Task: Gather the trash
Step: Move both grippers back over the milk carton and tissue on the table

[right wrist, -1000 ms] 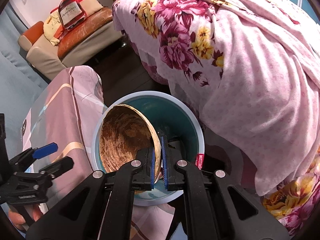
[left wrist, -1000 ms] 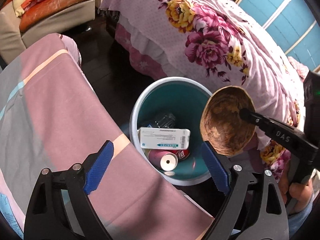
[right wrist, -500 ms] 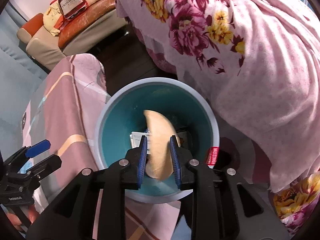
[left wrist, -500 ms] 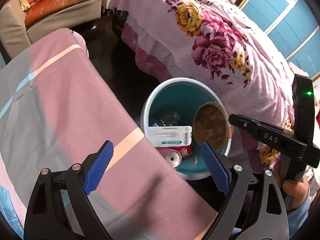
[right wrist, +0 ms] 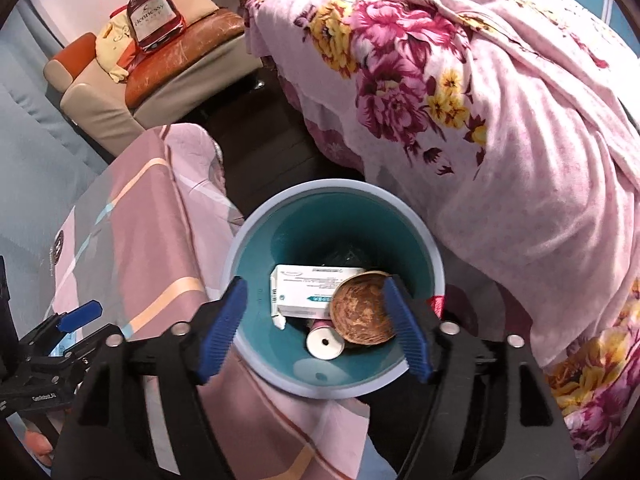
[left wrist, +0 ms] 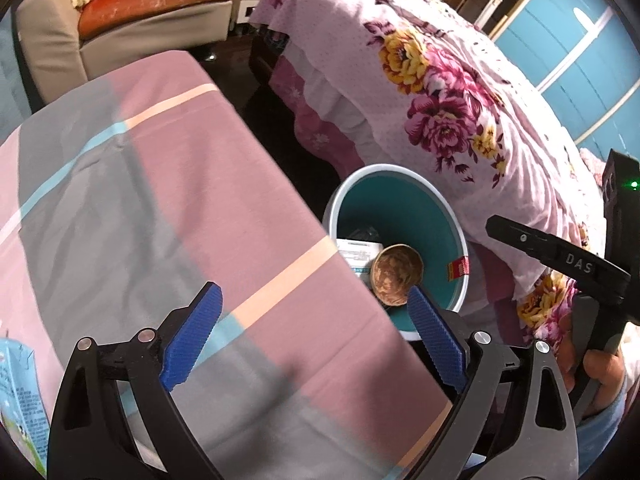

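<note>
- Left wrist view: my left gripper [left wrist: 314,334] hangs spread and empty over the cloth-covered surface [left wrist: 160,208]. The teal waste bin [left wrist: 460,236] stands just past the surface's edge, beside the bed [left wrist: 460,92], with the coconut shell [left wrist: 396,274] already lying inside on a white medicine box [left wrist: 358,252]. A light blue packet [left wrist: 18,392] shows at the left edge; if I swing toward it carelessly, I judge the fingers could drag the cloth and bunch it.
- Right wrist view: my right gripper [right wrist: 316,330] has just been opening and now stands wide above the bin [right wrist: 256,248], nothing between its pads; the shell [right wrist: 362,308] rests tilted against the box [right wrist: 310,290], over a red can [right wrist: 325,340]. Pulling away low, I could clip the rim and tip the bin, spilling everything.
</note>
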Available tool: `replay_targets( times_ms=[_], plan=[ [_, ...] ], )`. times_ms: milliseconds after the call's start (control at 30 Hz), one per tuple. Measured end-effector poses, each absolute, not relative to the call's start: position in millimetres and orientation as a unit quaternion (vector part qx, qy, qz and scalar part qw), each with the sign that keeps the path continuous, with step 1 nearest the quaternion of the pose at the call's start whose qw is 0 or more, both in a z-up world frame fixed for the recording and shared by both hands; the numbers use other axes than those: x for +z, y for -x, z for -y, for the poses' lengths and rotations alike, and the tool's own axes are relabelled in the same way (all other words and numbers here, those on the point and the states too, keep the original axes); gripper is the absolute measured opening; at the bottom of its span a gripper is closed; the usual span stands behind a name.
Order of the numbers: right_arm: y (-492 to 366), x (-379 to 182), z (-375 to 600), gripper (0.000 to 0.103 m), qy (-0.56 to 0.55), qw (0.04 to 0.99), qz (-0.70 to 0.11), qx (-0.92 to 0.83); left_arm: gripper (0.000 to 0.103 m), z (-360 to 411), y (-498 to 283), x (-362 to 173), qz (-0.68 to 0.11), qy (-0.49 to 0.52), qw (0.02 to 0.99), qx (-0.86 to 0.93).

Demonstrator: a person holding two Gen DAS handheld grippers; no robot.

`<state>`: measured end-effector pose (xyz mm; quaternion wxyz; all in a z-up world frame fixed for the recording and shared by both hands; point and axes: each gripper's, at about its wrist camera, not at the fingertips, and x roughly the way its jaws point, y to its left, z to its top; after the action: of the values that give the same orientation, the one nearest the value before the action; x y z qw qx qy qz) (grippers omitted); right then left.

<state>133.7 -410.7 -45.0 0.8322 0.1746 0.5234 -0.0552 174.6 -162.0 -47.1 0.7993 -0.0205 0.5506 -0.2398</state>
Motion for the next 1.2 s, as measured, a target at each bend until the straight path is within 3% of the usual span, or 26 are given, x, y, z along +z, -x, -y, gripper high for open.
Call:
replay_targets(
  times_ms=[133,633,1200],
  plan=[
    [-131.3,-38.0,394.4,0.075,-0.168,0.83,-0.53,-0.047,0.095,137.9,-165.2,-41.6,-0.545,0.03,0.805,-0.231],
    [-115.7,-23.5,272.5,0.076,-0.091,0.824,-0.558,0.034,0.095,7.7,-128.8,-31.4,-0.527,0.07,0.832,-0.16],
    [-83.4,-65.3,94.6,0.076,0.047,0.773,-0.612,0.159,0.095,-130.7,-88.8,-47.6,-0.514,0.134,0.843,-0.087]
  ],
)
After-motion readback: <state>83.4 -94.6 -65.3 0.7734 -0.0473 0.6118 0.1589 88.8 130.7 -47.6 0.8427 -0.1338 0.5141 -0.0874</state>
